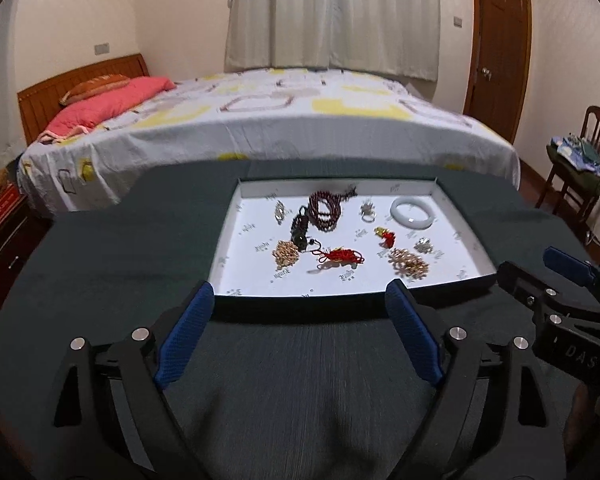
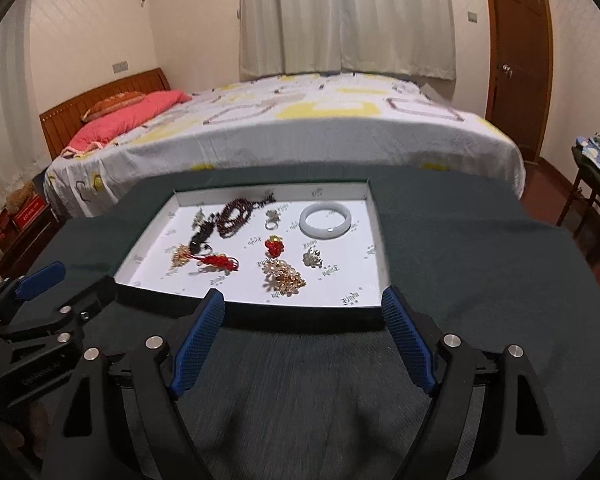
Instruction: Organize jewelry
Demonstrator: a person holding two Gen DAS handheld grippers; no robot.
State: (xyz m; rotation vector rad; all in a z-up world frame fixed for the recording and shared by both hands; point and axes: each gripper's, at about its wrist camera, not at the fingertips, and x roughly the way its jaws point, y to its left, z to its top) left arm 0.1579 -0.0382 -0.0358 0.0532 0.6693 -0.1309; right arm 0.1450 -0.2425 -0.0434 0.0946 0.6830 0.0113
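Note:
A shallow white tray (image 1: 236,240) (image 2: 374,232) lies on a dark cloth table and holds several pieces of jewelry. In it are a white bangle (image 1: 413,212) (image 2: 325,220), dark red beads (image 1: 325,210) (image 2: 236,212), a red knotted tassel (image 1: 340,258) (image 2: 218,261), a gold brooch (image 1: 409,263) (image 2: 284,274), a ring (image 1: 367,212) (image 2: 272,219) and a small red charm (image 1: 386,236) (image 2: 274,245). My left gripper (image 1: 300,300) is open and empty just before the tray's near edge. My right gripper (image 2: 302,304) is open and empty there too, to the right of the left one.
A bed (image 1: 284,120) with a patterned sheet and pink pillow stands behind the table. A wooden door (image 1: 500,48) is at the back right. A chair (image 1: 580,168) with clothes stands at the right. A nightstand (image 1: 4,232) is at the left.

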